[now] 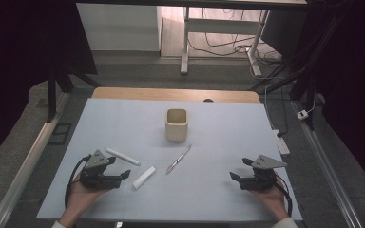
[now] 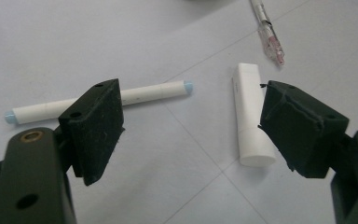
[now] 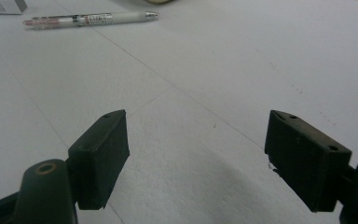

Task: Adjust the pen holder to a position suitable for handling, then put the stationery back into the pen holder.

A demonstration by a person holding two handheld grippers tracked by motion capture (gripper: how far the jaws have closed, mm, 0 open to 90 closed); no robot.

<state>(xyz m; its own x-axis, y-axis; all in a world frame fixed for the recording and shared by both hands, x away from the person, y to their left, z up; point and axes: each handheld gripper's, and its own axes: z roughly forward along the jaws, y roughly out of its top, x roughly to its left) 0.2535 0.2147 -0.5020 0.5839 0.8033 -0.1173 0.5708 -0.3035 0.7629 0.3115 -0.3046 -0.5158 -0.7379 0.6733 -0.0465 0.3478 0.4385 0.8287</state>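
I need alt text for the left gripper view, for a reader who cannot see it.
The open left gripper hangs over a pale table, its black jaws wide apart. Beyond them lie a white marker with blue ends, a short white tube and a clear pen.

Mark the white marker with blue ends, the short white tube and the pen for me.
white marker (image 2: pixel 98 101), left gripper view, on the barrel's middle.
short white tube (image 2: pixel 249 112), left gripper view, on its body at mid-length.
pen (image 1: pixel 178 159), high view, on the middle of its barrel.
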